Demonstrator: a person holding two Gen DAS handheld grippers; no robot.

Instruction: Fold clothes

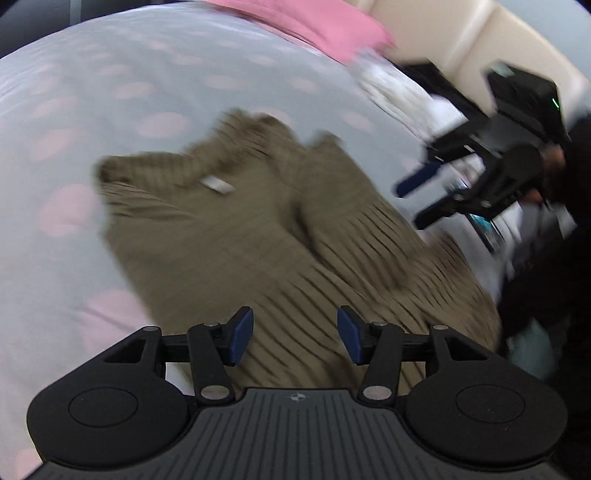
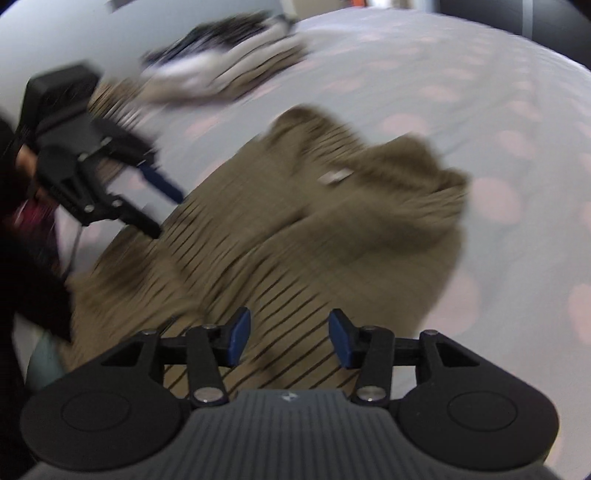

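While both tools hover above the garment, neither holds anything: the left gripper (image 1: 295, 334) has its blue pads spread apart with bare knit visible between them, and the right gripper (image 2: 290, 338) is likewise spread and empty.

Position of the work item: the olive ribbed sweater (image 1: 258, 236) lies on the dotted bedspread (image 1: 110, 92), collar and white neck label (image 1: 218, 184) toward the far side, hem toward the near side. One sleeve (image 1: 347, 218) is folded across the body. A pile of other clothes (image 2: 229, 66) sits well apart on the far side, and a pink pillow (image 1: 325, 26) lies at the far edge.

Probable faults from this state:

1. Strong motion blur in both views suggests fast movement. A grasp attempted at this speed may close on a single ridge of knit, or on the bedspread beneath, and drag the cover with it.
2. Thick, springy knit is likely to resist a crease; the folded sleeve may slide off if the hem is lifted unevenly.
3. Uneven grip points on the hem would produce a skewed fold.
4. Both tools work near each other over the same garment; converging paths risk contact.
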